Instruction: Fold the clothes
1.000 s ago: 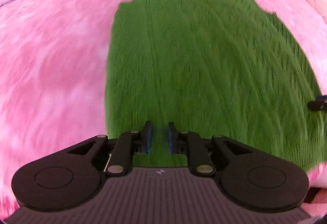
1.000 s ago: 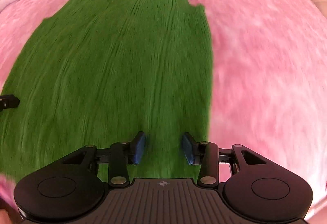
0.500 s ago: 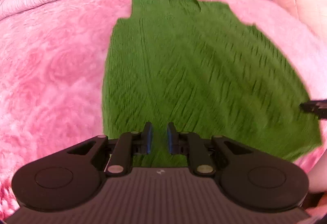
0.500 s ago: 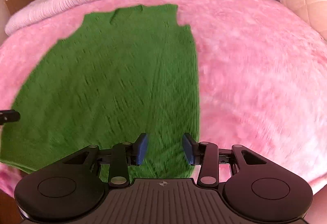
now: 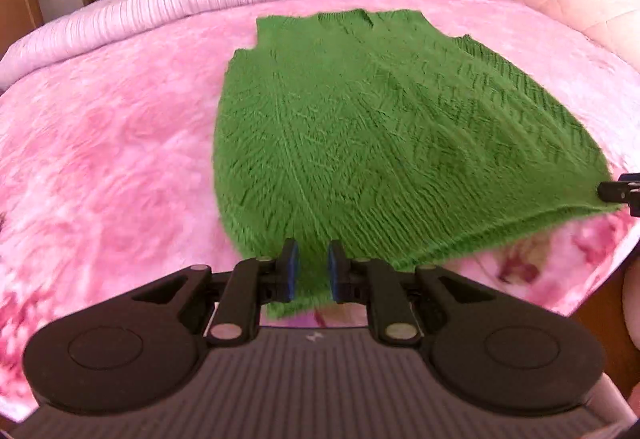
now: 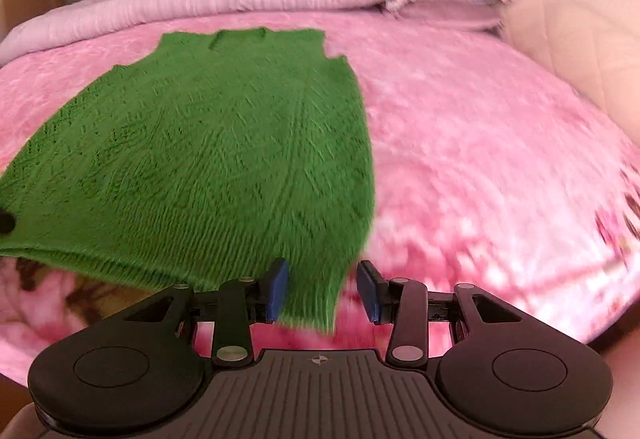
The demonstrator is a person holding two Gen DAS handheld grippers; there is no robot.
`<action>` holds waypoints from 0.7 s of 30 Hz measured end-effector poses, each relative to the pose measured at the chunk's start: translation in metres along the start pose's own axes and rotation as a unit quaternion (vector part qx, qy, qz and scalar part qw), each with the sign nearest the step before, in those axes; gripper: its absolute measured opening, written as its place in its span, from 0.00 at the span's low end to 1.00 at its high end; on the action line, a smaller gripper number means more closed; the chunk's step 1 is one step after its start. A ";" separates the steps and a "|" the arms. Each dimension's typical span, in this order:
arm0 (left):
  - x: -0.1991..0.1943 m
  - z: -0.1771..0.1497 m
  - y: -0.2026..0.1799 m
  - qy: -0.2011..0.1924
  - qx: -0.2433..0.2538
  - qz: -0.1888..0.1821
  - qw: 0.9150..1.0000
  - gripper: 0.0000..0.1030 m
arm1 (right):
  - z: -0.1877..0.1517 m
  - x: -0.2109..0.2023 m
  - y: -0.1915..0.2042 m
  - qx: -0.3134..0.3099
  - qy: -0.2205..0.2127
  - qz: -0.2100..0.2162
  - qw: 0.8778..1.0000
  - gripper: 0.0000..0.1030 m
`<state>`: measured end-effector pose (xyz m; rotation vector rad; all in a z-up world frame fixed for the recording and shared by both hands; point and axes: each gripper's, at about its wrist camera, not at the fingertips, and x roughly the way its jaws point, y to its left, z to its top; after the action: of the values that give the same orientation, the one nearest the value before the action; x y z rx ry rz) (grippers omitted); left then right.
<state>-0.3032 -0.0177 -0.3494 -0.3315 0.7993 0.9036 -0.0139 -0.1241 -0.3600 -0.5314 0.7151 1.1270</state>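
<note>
- The green knitted vest is seen spread over the pink blanket, neckline toward the bed's head edge; no fold is made yet, so the folding appears barely begun
- The hem is lifted off the blanket near the bed's foot edge
- The left gripper is narrowed, one hem corner pinched between its pads
- The right gripper is set wide, the other hem corner hanging between its fingers; a grip there cannot be confirmed
</note>
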 end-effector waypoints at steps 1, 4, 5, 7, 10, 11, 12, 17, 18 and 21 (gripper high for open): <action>-0.009 0.001 0.000 -0.006 -0.006 0.005 1.000 0.13 | 0.000 -0.010 0.000 0.011 -0.002 0.004 1.000 0.41; -0.041 0.004 -0.001 -0.026 -0.018 0.026 0.999 0.13 | 0.003 -0.043 0.004 0.032 -0.023 0.015 0.999 0.41; -0.052 0.005 -0.002 -0.033 -0.022 0.030 0.999 0.13 | 0.004 -0.054 0.007 0.036 -0.030 0.019 0.999 0.41; -0.073 0.004 -0.003 -0.044 -0.029 0.034 0.998 0.13 | 0.005 -0.076 0.013 0.036 -0.044 0.030 0.998 0.41; -0.102 0.001 -0.006 -0.059 -0.029 0.034 0.997 0.14 | 0.003 -0.107 0.023 0.036 -0.068 0.040 0.996 0.41; -0.110 0.000 -0.007 -0.063 -0.028 0.034 0.997 0.14 | 0.001 -0.114 0.025 0.038 -0.073 0.044 0.996 0.41; -0.118 -0.002 -0.008 -0.068 -0.028 0.033 0.997 0.14 | -0.001 -0.122 0.027 0.040 -0.076 0.047 0.995 0.41; -0.141 -0.009 -0.010 -0.086 -0.030 0.026 0.996 0.18 | -0.009 -0.147 0.031 0.041 -0.089 0.052 0.994 0.41; -0.143 -0.010 -0.009 -0.089 -0.032 0.019 0.995 0.18 | -0.010 -0.151 0.031 0.042 -0.091 0.053 0.994 0.41; -0.145 -0.016 -0.003 -0.104 -0.033 -0.015 0.994 0.18 | -0.015 -0.156 0.029 0.036 -0.108 0.070 0.991 0.41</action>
<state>-0.3607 -0.1112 -0.2537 -0.2997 0.5716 0.9216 -0.0839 -0.2212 -0.2548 -0.2946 0.6085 1.2629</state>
